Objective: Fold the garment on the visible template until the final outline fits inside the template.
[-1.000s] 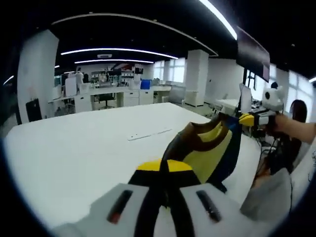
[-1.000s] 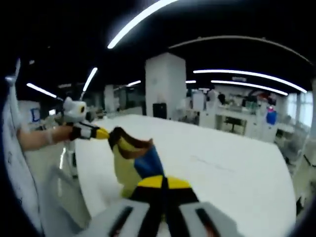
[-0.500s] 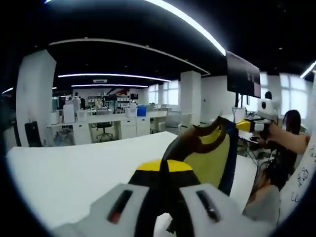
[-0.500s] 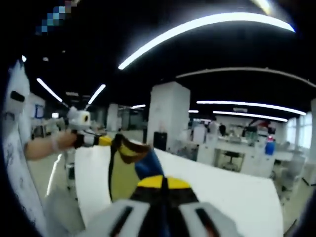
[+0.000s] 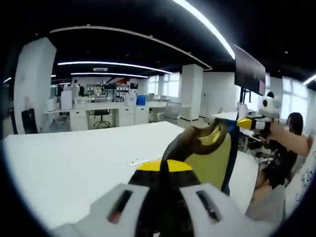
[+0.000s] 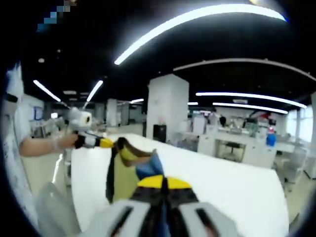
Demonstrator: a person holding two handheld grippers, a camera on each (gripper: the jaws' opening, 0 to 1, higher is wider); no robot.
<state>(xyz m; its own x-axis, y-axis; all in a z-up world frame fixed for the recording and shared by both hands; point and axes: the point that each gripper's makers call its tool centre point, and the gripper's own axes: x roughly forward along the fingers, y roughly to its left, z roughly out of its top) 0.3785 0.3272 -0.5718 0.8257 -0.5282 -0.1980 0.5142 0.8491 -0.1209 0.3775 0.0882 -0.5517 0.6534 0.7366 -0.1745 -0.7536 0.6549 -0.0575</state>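
Across both views I see the white tabletop (image 5: 74, 158) stretching away beneath my grippers, and more of its surface shows now than half a second ago, when both cameras were tipped further up toward the ceiling lights. In the left gripper view a thin pale strip (image 5: 144, 160) lies flat on the tabletop, well beyond my jaws; it had dropped out of sight half a second ago and is back in the picture, as it was a second ago.

Above the tabletop hangs the garment (image 5: 210, 155), yellow with dark brown trim and a blue panel, stretched in the air between my two grippers and clear of the surface where I can see it. In the right gripper view the same garment (image 6: 129, 165) runs from my near jaws out to the far gripper, and it sits lower against the tabletop edge than it did half a second ago.

My left gripper (image 5: 164, 170) has its yellow-tipped jaws closed on the near edge of the garment. The right gripper (image 5: 249, 123) appears at the right of that view, held in a hand (image 5: 277, 131), pinching the far corner of the cloth; it sits a little lower in the picture than before.

In the right gripper view my right gripper (image 6: 163, 183) is clamped on the garment's blue part, and the left gripper (image 6: 101, 142) grips the other end at the left.
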